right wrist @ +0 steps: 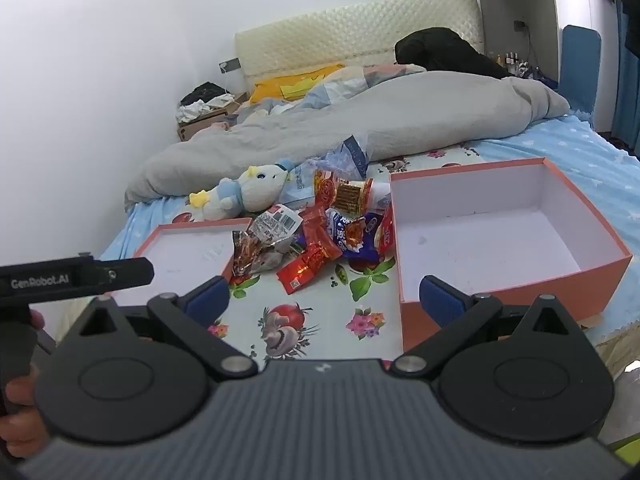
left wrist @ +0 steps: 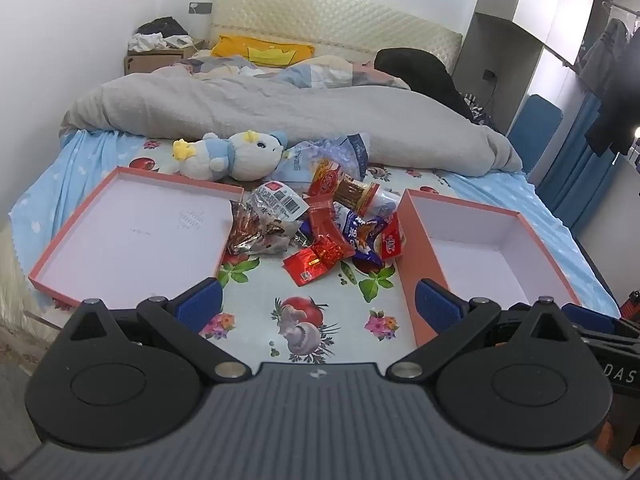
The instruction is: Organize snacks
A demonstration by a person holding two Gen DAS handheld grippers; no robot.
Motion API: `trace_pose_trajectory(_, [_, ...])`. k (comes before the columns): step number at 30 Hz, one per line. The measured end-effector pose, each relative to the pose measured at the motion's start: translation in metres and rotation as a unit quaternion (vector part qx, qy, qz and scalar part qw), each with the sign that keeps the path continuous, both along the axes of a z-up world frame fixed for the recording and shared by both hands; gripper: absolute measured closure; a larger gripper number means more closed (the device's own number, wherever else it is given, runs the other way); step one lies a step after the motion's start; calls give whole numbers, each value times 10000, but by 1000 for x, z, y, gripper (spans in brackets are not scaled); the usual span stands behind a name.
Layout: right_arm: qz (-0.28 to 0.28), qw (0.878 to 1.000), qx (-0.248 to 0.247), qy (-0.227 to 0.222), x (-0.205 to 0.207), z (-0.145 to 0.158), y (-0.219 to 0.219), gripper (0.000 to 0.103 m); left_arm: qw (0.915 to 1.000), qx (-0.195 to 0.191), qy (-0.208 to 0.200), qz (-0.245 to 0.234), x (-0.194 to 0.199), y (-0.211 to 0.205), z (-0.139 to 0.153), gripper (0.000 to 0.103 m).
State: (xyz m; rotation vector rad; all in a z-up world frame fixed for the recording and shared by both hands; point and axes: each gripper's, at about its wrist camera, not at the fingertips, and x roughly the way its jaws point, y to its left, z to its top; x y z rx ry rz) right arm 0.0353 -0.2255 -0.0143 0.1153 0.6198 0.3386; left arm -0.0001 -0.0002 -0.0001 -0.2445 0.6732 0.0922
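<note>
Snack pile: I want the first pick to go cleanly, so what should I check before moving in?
1. Left hand-held gripper open, nothing between the fingers: ok.
2. Right hand-held gripper open, nothing held: ok.
3. Deep orange box has room: ok.
4. Shallow lid has room: ok.
5. Snack pile unobstructed from the front: ok.
6. Plush toy clear of the snacks: cannot tell.

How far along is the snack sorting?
Done: nothing; the deep orange cardboard box and the shallow orange lid hold no snacks. In hand: nothing; the left gripper and right gripper are open. Left: the whole pile of foil snack packets between them.
</note>
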Motion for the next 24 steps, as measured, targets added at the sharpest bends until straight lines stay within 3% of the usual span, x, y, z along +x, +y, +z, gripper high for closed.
trace_pose_trajectory(24, [76, 9998, 8, -171, -8, 5, -3, 0, 9995, 34, -220, -215, -14, -11, 18, 0])
